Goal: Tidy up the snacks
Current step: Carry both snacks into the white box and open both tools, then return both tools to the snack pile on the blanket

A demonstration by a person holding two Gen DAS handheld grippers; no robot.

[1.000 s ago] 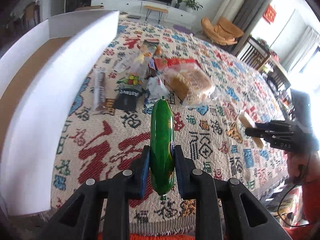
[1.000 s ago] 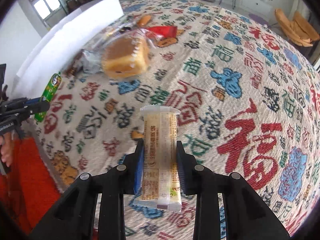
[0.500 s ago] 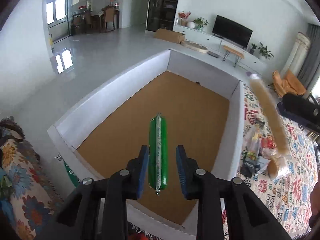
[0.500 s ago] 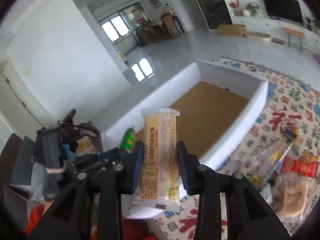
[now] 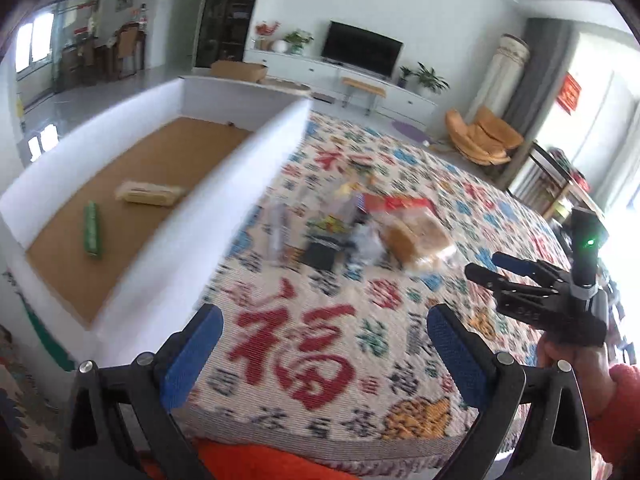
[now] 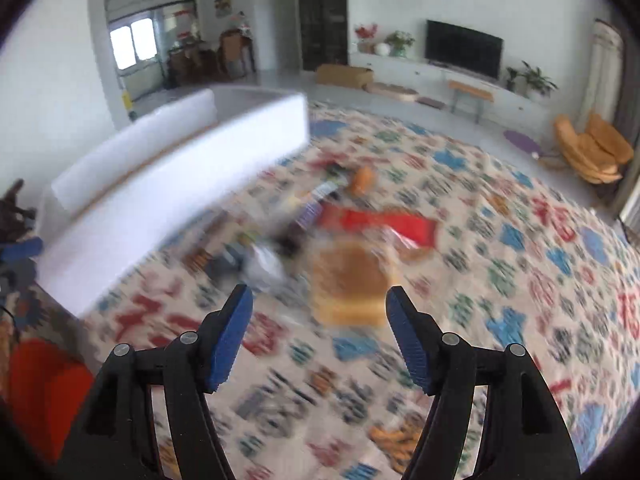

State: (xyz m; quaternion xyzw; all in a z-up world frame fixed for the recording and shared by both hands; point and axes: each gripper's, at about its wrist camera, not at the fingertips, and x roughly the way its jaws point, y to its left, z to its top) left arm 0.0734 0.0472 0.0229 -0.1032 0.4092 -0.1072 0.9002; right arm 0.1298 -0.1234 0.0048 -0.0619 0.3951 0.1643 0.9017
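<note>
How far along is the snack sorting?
Done: green sausage and yellow wafer pack lie in the white box. In hand: nothing; left gripper and right gripper are open. Left: bagged bread, red packet and others on the cloth.

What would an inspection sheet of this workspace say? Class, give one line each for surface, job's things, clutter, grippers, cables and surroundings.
Surface: patterned cloth with red and blue characters covers the table.
Job's things: green sausage and yellow wafer pack lie apart inside the white box; bagged bread and red packet lie in the snack pile on the cloth.
Clutter: blurred wrappers beside the bread, not identifiable.
Grippers: left gripper and right gripper both empty, jaws wide apart.
Cables: nothing seen.
Surroundings: living room with television, potted plants, orange chair.
</note>
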